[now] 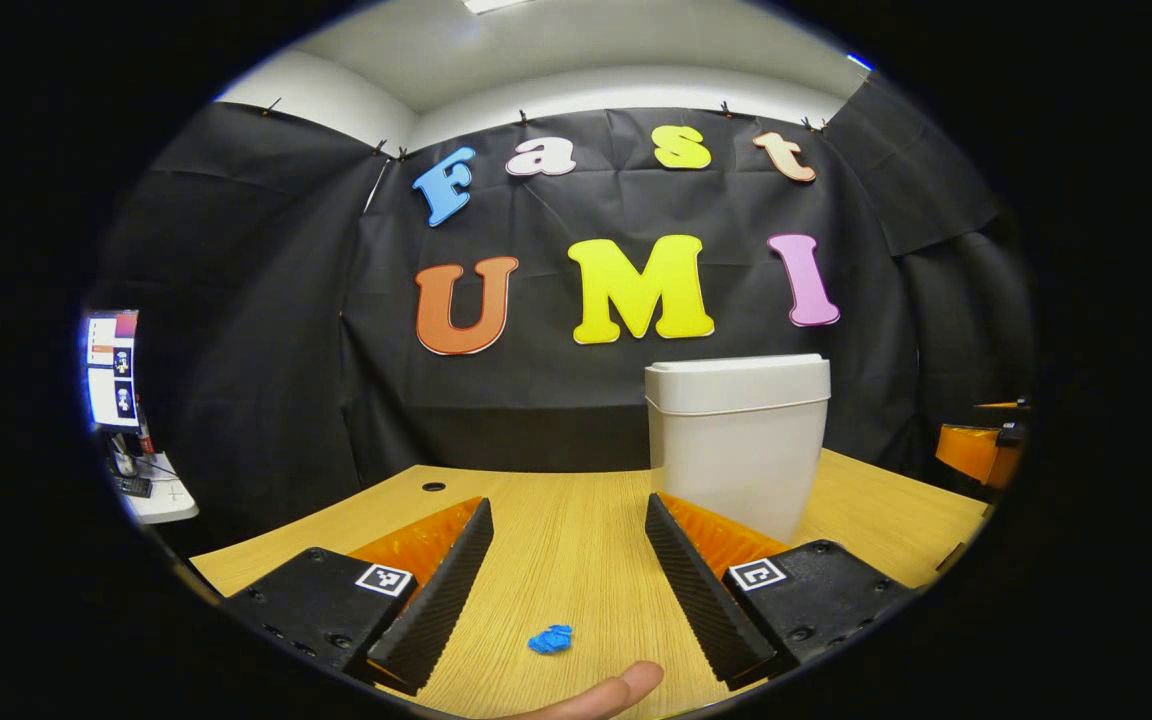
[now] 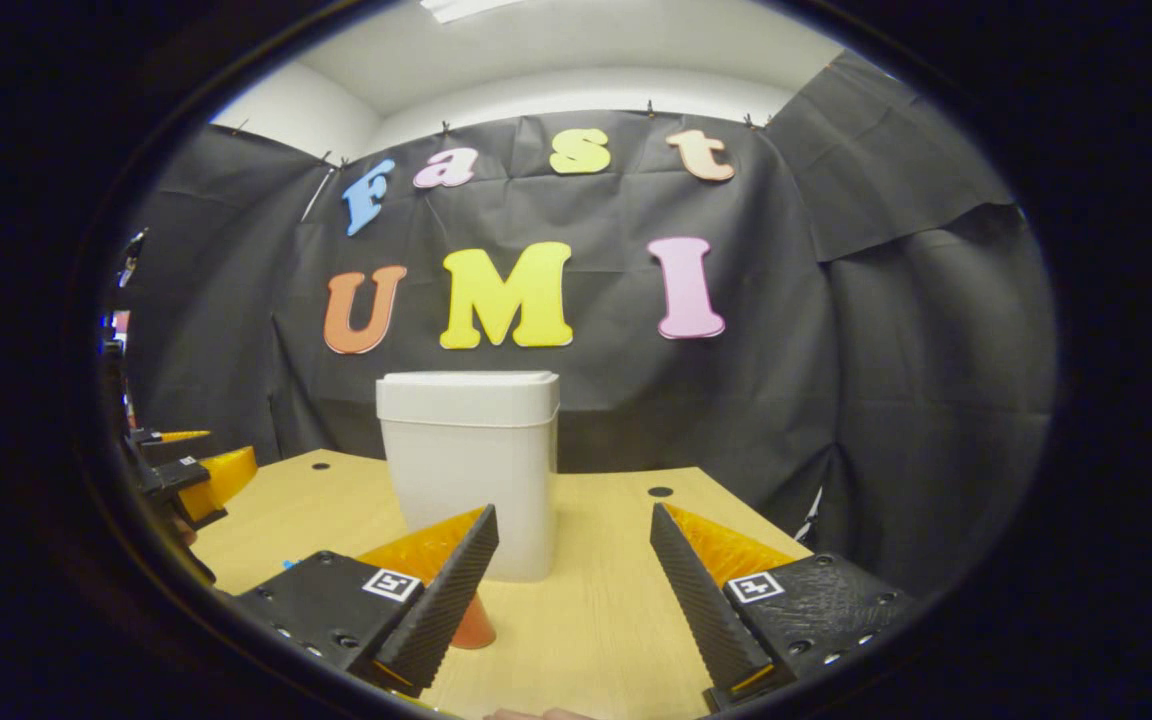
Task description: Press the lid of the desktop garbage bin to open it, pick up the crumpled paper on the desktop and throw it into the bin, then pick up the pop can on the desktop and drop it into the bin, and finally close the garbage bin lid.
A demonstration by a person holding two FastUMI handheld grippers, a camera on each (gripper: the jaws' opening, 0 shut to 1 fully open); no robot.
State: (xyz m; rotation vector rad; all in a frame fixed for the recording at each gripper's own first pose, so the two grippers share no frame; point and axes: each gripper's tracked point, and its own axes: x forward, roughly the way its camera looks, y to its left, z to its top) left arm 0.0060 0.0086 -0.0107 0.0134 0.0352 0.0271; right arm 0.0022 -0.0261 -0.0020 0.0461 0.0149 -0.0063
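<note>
The blue paper (image 1: pixel 550 638) lies between the open left gripper (image 1: pixel 568 590); the closed bin (image 2: pixel 469 470) stands beyond the open right gripper (image 2: pixel 574 600).

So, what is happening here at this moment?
A person holds a gripper in each hand over a wooden table. Both the left gripper and the right gripper are open and hold nothing. The white bin stands on the table with its lid closed. A blue crumpled paper lies between the left gripper's fingers, not yet gripped. An orange thing, perhaps the can, stands by the bin in the right gripper view. Nothing is thrown away yet.
</note>
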